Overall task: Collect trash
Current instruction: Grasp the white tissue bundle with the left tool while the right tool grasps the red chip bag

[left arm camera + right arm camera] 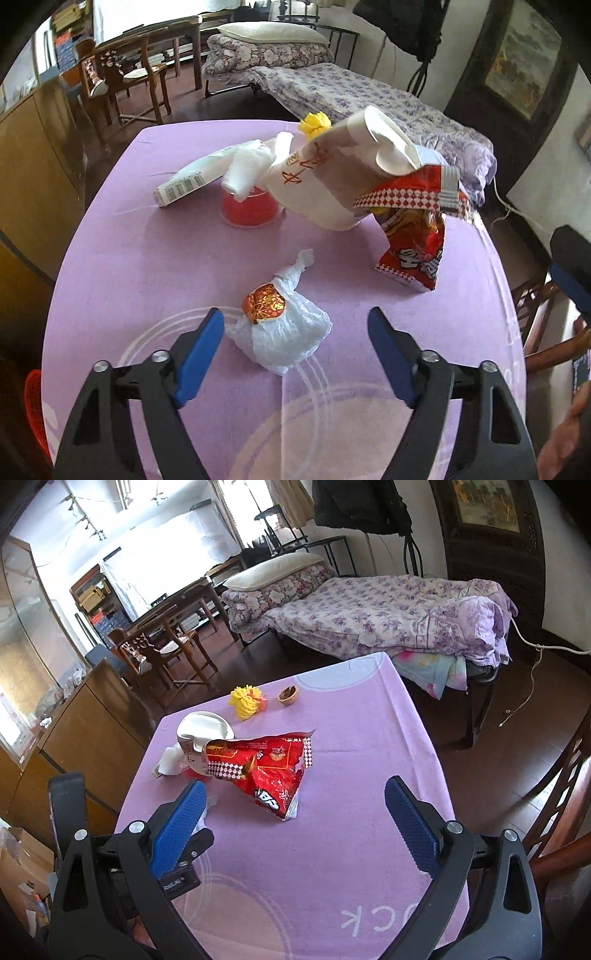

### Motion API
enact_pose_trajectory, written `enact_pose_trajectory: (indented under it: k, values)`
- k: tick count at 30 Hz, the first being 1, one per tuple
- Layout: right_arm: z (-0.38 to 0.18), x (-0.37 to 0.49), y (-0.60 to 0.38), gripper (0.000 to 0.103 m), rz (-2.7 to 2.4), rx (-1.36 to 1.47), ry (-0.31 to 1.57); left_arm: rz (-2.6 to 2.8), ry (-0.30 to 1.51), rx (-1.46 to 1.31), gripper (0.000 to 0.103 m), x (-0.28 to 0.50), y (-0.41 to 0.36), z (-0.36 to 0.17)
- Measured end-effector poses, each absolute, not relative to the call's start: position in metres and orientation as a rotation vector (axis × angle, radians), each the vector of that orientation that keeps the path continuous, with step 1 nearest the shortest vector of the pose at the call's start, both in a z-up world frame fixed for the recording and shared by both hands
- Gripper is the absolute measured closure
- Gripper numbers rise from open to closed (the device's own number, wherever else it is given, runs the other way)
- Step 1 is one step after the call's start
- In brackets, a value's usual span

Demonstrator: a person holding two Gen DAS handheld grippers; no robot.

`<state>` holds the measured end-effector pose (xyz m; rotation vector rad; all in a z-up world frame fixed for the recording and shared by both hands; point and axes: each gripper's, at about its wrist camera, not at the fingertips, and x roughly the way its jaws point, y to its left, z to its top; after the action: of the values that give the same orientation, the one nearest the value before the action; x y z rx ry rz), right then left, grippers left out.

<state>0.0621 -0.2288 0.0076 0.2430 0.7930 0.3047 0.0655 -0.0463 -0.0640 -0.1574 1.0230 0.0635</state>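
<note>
- The place was a lived-in room of a home, used for both sleeping and eating.
- A folding bed stood at the far right, covered in a purple flowered quilt, with a pillow on rolled bedding at its far end.
- A table under a lilac cloth filled the near middle.
- Wooden chairs and a second wooden table stood far left.
- A low wooden cabinet lined the left wall.
- A framed painting hung at the far right.
</note>
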Motion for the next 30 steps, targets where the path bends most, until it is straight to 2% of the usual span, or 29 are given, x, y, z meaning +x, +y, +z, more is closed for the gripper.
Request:
enact_pose_trajectory:
  k: [3, 4, 5, 10, 21, 30]
  values:
    - [0.006, 0.061, -0.226, 0.009, 0.306, 0.231, 0.797, 0.056, 1.036, -0.145, 0.046, 0.067, -0.047, -0.068]
    - [0.005, 0.06, -0.225, 0.009, 0.307, 0.228, 0.797, 0.057, 1.041, -0.141, 0.056, 0.067, -0.047, -0.07]
    - [0.005, 0.06, -0.224, 0.009, 0.307, 0.226, 0.797, 0.057, 1.044, -0.139, 0.062, 0.068, -0.047, -0.071]
    - [0.002, 0.06, -0.221, 0.009, 0.311, 0.228, 0.809, 0.046, 1.032, -0.109, 0.08, 0.065, -0.042, -0.069]
    - [-0.018, 0.069, -0.199, 0.009, 0.309, 0.116, 0.861, 0.041, 0.919, -0.206, 0.081, 0.043, 0.004, -0.031]
    - [-0.035, 0.088, -0.164, 0.01, 0.376, 0.051, 0.906, 0.017, 0.918, -0.239, 0.081, 0.043, 0.015, -0.025]
